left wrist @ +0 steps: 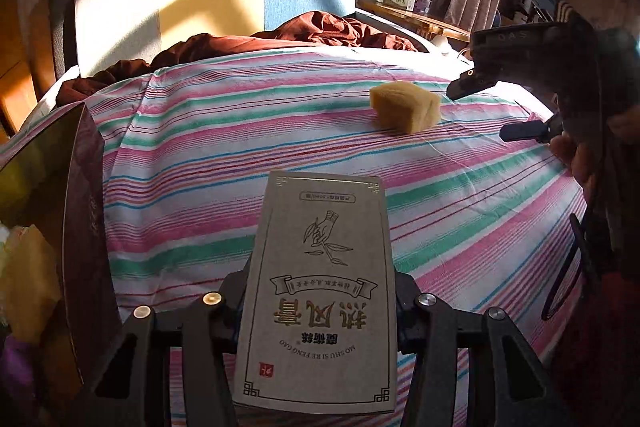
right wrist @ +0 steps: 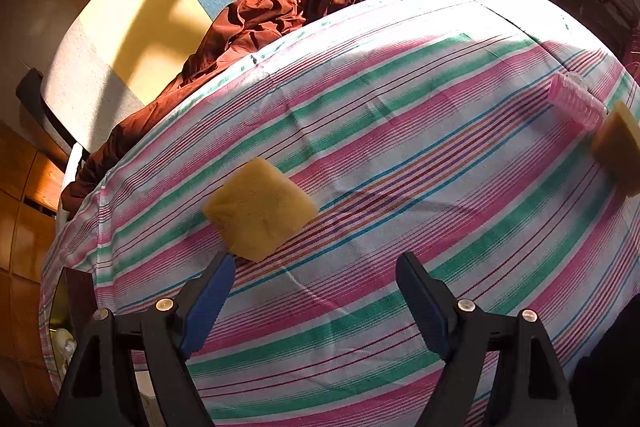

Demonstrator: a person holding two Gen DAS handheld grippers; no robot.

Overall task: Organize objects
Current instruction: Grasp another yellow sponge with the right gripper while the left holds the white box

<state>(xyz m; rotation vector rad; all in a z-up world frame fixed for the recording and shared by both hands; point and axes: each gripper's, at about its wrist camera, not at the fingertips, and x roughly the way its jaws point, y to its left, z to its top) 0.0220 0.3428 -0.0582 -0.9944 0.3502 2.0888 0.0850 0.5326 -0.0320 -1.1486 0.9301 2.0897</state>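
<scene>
**Carton Gripped, Sponge Waiting**

The left gripper (left wrist: 316,291) pinches a grey printed carton (left wrist: 320,279) flat between its jaws, lifted above the striped sheet (left wrist: 240,147), probably to carry it to the dark box (left wrist: 86,227) just left of the carton. Beyond the carton, a yellow sponge (right wrist: 260,209) lies on the sheet. The right gripper (right wrist: 316,267) hangs spread and empty just short of it, likely lining up a pick. A second sponge (right wrist: 622,151) and pink ribbed item (right wrist: 576,101), far right of the first sponge, are cut off. The box's contents are hard to make out.
</scene>
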